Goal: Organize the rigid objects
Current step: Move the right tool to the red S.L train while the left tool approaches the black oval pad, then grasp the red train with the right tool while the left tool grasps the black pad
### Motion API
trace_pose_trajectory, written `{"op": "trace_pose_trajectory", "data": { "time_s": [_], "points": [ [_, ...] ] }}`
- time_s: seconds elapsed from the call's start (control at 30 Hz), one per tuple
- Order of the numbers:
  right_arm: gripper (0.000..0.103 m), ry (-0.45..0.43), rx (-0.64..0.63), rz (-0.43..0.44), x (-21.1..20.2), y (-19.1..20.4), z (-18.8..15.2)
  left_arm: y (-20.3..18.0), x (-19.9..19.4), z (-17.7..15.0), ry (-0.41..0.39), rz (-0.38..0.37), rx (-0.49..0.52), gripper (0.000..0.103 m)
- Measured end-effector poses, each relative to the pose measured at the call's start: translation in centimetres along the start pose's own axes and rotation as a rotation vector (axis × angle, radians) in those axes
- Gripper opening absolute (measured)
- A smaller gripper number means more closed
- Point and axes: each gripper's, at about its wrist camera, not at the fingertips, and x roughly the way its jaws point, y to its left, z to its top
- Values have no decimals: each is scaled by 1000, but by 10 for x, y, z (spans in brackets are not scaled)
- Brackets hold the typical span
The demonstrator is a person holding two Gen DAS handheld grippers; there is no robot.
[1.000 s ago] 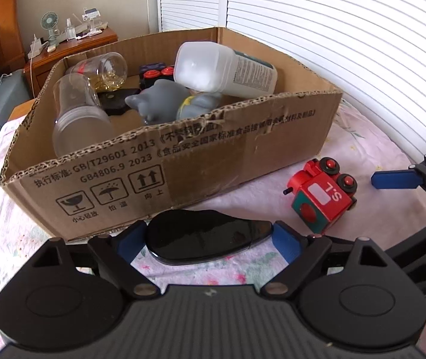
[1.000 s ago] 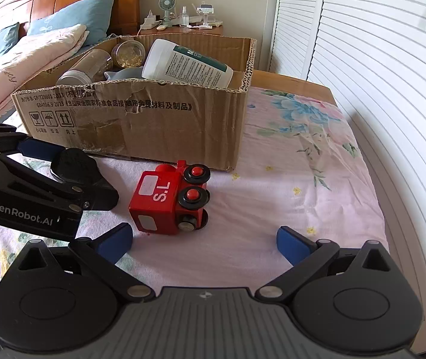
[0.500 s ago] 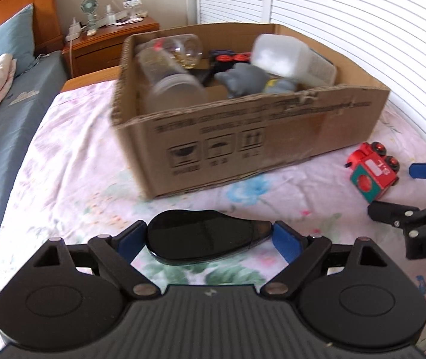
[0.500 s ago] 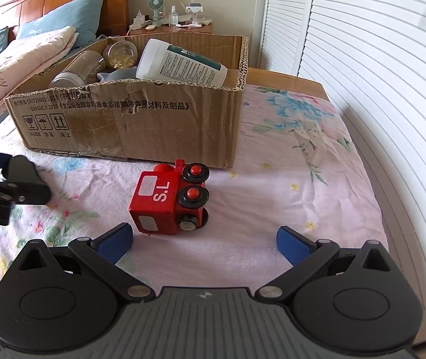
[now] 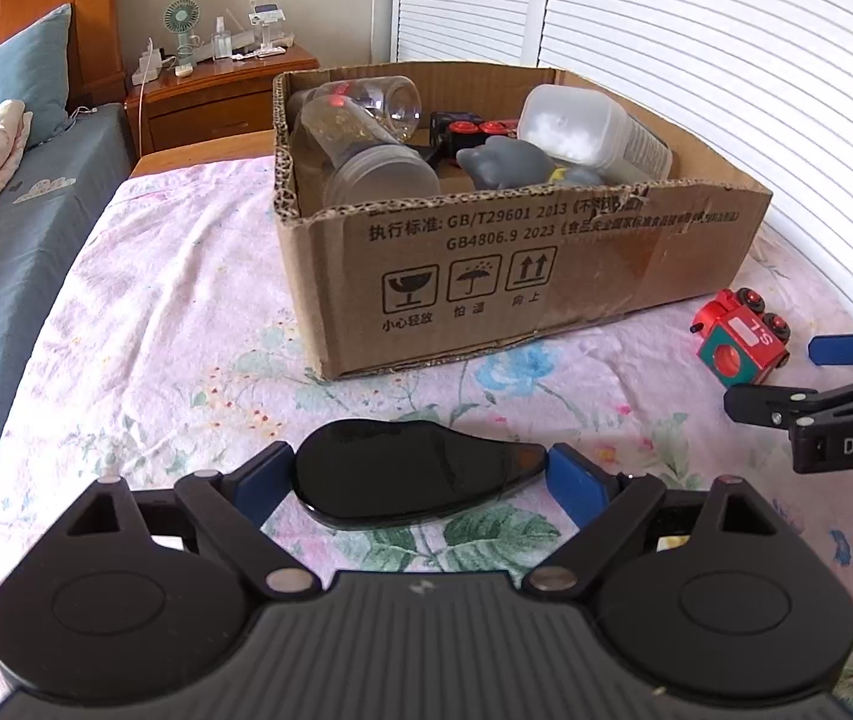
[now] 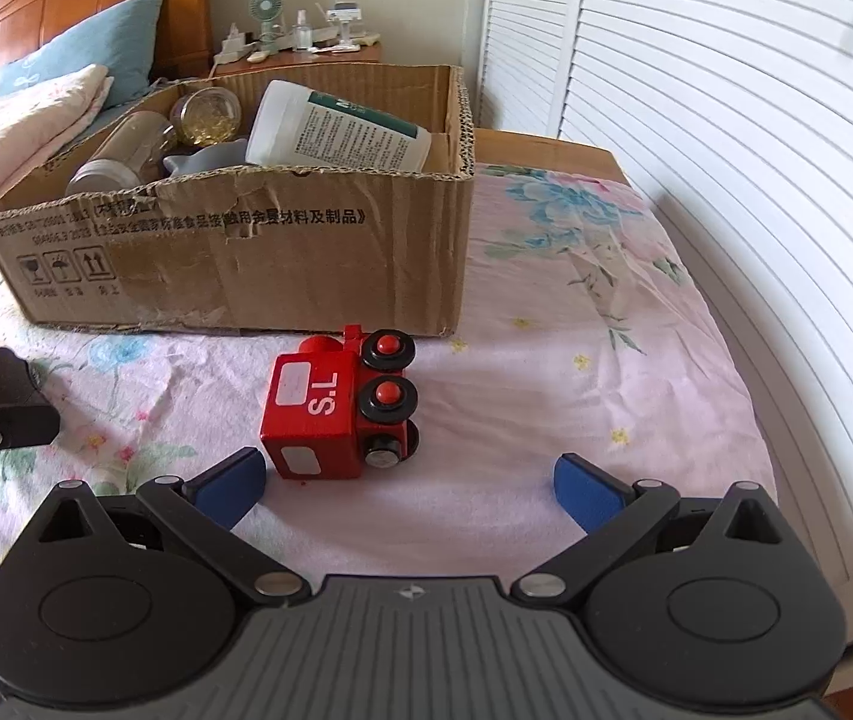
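1. Two things are left outside the cardboard box point(image 5: 522, 276): a red toy train point(image 6: 339, 411) on the bedsheet point(image 6: 576, 396), and a black glossy object point(image 5: 414, 474) pinched in the left gripper point(image 5: 420, 480).
2. Jars, a bottle and toys are already boxed.
3. The right gripper point(image 6: 408, 483) is spread wide, empty, just short of the train.

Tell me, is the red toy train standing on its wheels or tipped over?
Tipped over. The red toy train lies on its side on the bedspread, its wheels facing up and sideways, outside the cardboard box.

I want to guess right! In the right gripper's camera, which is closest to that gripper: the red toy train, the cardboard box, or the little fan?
1. Red toy train, just ahead on the bedsheet.
2. Cardboard box, behind the train.
3. Little fan, far back on the nightstand.
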Motion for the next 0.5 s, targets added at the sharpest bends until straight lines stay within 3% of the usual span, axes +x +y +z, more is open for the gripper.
{"op": "trace_pose_trajectory", "data": {
  "time_s": [0.2, 0.5],
  "points": [
    [103, -10, 6, -7, 0, 1, -1, -4, 0, -3, -7, 21, 24, 91],
    [103, 45, -33, 26, 7, 4, 11, -3, 1, -4, -13, 28, 17, 96]
  ]
}}
